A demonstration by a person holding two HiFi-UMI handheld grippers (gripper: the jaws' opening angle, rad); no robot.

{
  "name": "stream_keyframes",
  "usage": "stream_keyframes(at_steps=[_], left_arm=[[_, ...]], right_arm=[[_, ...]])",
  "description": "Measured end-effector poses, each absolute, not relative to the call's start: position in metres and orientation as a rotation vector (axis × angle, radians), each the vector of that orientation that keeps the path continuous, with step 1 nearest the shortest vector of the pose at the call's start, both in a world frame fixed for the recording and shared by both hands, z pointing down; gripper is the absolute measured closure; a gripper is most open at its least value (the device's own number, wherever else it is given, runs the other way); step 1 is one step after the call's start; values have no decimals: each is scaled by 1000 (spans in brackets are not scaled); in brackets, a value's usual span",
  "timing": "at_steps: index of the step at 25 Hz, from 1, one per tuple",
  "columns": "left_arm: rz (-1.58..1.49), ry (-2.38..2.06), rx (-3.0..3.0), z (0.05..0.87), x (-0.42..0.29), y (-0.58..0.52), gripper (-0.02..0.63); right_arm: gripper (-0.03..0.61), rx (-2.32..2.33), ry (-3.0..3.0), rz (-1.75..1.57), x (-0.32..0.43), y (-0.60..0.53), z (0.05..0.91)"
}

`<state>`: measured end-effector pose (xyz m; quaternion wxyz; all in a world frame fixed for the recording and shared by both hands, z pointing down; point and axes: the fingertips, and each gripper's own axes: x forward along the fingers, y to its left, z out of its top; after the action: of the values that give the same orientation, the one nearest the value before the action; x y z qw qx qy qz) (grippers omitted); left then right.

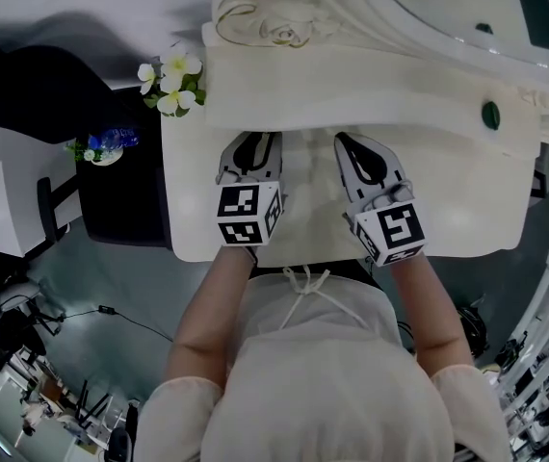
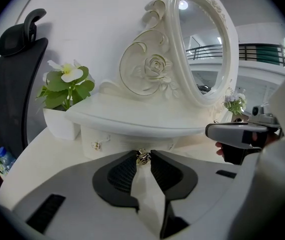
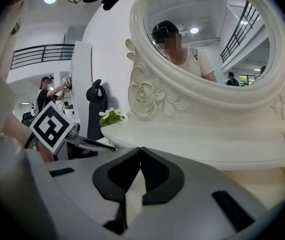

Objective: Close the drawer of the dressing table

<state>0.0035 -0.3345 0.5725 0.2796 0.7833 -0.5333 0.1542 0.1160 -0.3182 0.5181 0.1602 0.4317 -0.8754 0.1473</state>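
Note:
The white dressing table point(image 1: 448, 200) carries a raised shelf point(image 2: 132, 116) with small drawers under it. My left gripper point(image 1: 252, 141) reaches to the shelf's front edge. In the left gripper view its jaws point(image 2: 143, 155) are shut on a small gold drawer knob point(image 2: 143, 157), and the drawer front point(image 2: 127, 145) lies just behind. How far that drawer stands out is hidden. My right gripper point(image 1: 345, 141) hovers beside the left one over the tabletop. Its jaws point(image 3: 140, 150) are shut with nothing between them. It also shows in the left gripper view as the right gripper point(image 2: 240, 134).
An oval mirror point(image 2: 205, 44) in a carved frame rises behind the shelf. A flower pot point(image 1: 170, 85) stands at the table's left corner, a black chair point(image 1: 111, 200) beside it. A green object point(image 1: 490, 115) lies on the shelf at right. A second knob point(image 2: 98, 145) marks the left drawer.

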Motion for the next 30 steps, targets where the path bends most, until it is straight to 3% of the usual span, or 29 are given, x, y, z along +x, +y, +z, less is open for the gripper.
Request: stream_keyframes(at_steps=[11, 14, 17, 30], left_arm=[[413, -1402, 2103, 572, 7, -334, 511], [415, -1344, 2123, 570, 12, -325, 398], [438, -1354, 2148, 560, 10, -310, 382], [313, -1514, 2399, 417, 23, -263, 380]], right_arm=[[572, 1247, -2498, 399, 118, -322, 503], [572, 1259, -2501, 395, 120, -315, 496], [572, 1261, -2505, 388, 124, -304, 488], [572, 1294, -2581, 351, 163, -263, 430]])
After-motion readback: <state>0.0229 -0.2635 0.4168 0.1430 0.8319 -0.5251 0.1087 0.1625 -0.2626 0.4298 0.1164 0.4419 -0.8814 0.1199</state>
